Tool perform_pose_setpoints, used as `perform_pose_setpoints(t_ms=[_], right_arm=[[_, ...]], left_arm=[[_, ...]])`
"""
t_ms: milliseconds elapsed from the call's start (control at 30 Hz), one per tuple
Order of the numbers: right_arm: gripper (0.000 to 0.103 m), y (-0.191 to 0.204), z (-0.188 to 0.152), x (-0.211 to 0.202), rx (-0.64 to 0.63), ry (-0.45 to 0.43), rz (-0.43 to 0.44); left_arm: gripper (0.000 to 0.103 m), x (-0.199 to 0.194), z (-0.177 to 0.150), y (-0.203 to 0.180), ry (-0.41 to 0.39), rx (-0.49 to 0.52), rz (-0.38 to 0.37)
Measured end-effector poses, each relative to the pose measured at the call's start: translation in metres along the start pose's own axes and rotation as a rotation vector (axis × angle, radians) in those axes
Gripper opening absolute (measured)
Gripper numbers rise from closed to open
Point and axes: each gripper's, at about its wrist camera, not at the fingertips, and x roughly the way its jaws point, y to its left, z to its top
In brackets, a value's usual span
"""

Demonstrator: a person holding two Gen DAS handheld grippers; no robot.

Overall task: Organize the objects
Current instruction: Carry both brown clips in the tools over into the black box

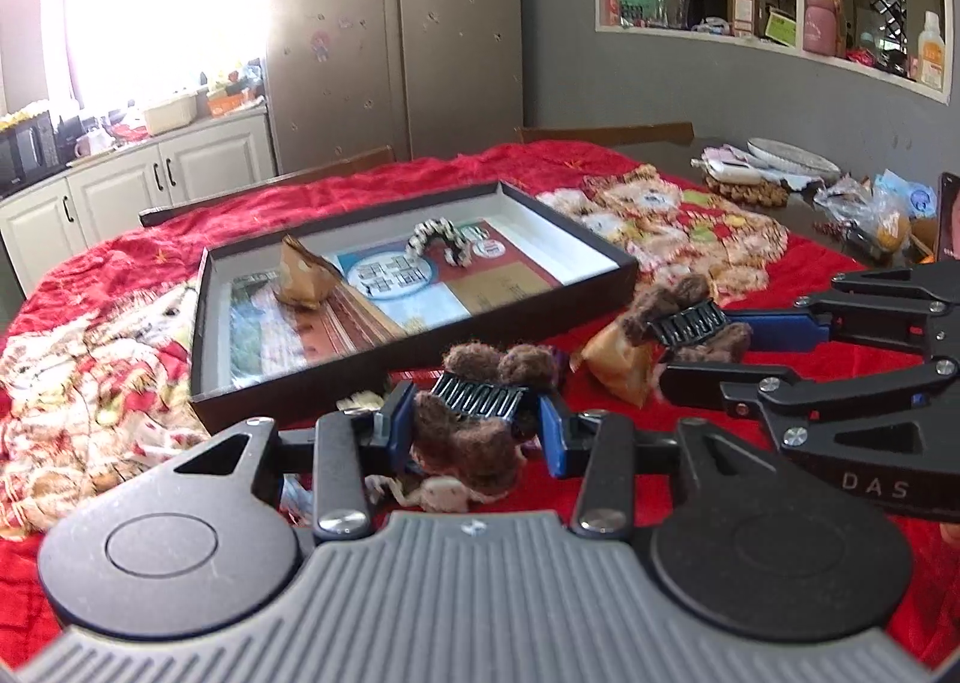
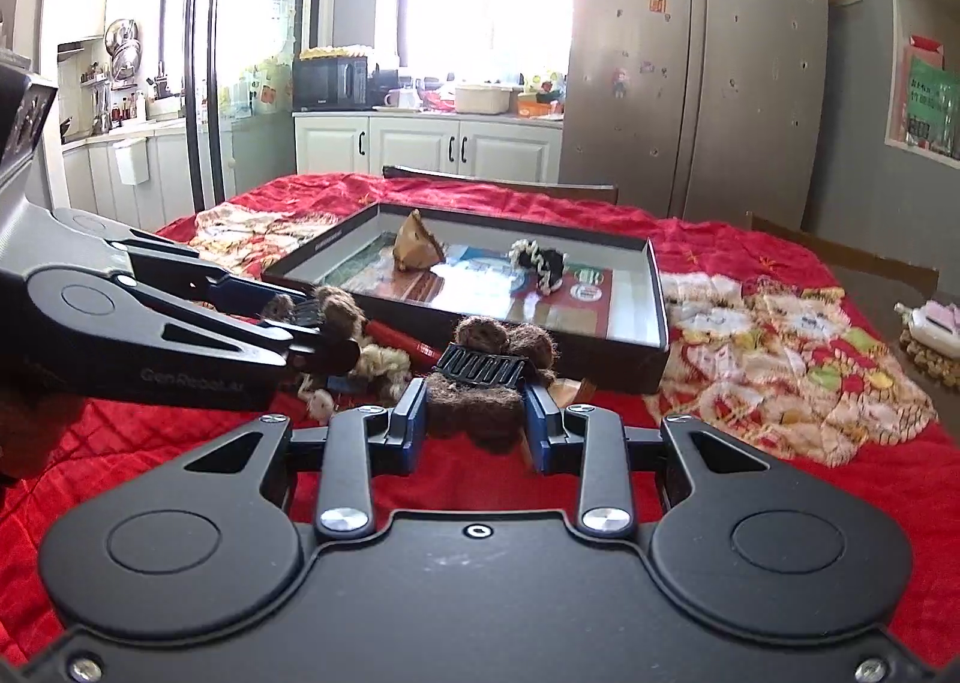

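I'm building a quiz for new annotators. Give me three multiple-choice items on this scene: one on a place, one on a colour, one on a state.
1. Where is the black-and-white scrunchie?
A. inside the black tray
B. on the blanket
C. on the wall shelf

2. What colour is the blanket?
A. blue
B. red
C. green

3. What is the left tool doing?
A. hanging open
B. shut on nothing
C. gripping a brown fuzzy hair claw

Answers: 1 A, it lies within the tray walls. 2 B, red surrounds the tray. 3 C, both fingers press the claw's sides.
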Motion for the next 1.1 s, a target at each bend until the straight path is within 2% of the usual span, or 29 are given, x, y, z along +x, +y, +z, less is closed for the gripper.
perform_pose_setpoints(t_ms=[467, 833, 1100], right_arm=[[0.032, -0.027, 0.055, 0.031, 0.022, -0.075, -0.022], [0.032, -0.059, 0.085, 0.104, 0.045, -0.062, -0.037], [0.032, -0.078, 0.097, 0.155, 0.074, -0.062, -0.036]], left_arm=[[0.046, 0.028, 0.045, 0.017, -0.032, -0.009, 0.053], [0.046, 0.079, 0.082, 0.038, -0.035, -0.077, 0.136], [0.046, 0.124, 0.093, 0.056, -0.005, -0.153, 0.177]])
